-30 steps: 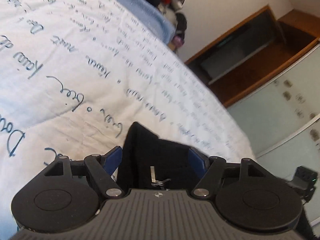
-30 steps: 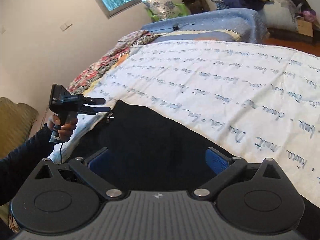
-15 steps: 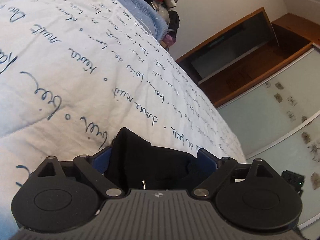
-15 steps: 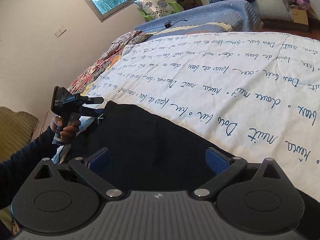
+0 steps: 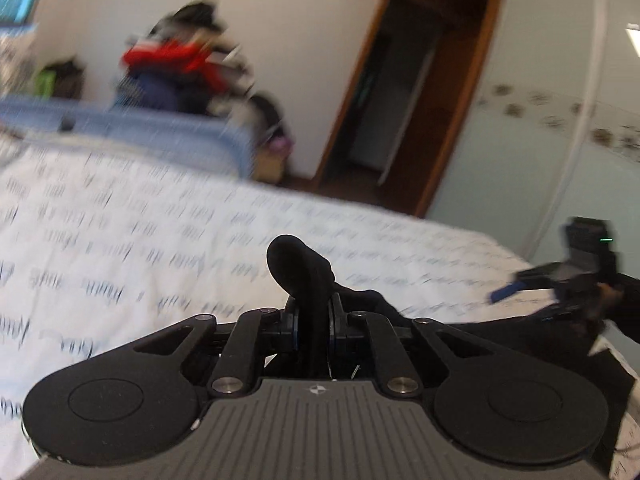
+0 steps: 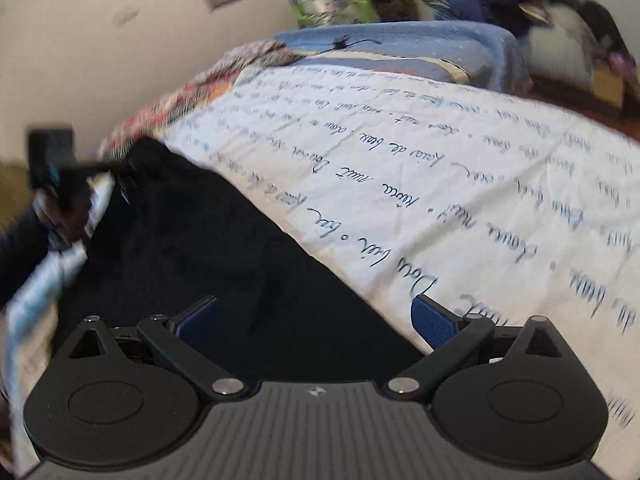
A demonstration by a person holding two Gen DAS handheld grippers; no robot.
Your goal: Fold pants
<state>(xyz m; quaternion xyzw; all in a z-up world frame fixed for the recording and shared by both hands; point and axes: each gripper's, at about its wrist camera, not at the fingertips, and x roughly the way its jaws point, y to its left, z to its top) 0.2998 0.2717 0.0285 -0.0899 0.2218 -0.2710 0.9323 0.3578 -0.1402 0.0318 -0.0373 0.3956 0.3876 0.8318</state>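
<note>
The bed [image 6: 460, 184] is the biggest thing here, covered with a white bedspread [image 5: 120, 248] that has lines of blue handwriting printed on it. Behind it I see a blue blanket [image 6: 420, 46] and a blurred pile of clothes [image 5: 176, 68] with something red on top, near the white wall. On the right of the left wrist view there is a brown wooden door frame [image 5: 344, 108].

The black pants [image 6: 224, 264] lie along the near edge of the bed, spread flat between my 2 grippers. My right gripper [image 6: 316, 322] has its 2 blue pads wide apart, released, and it holds nothing; the black cloth lies under it and between the pads. My left gripper [image 5: 313, 322] is clenched on a fold of the pants, and a small roll of black cloth [image 5: 298, 268] stands up above the closed fingers. In the right wrist view this left gripper is blurred at the far end of the pants.
</note>
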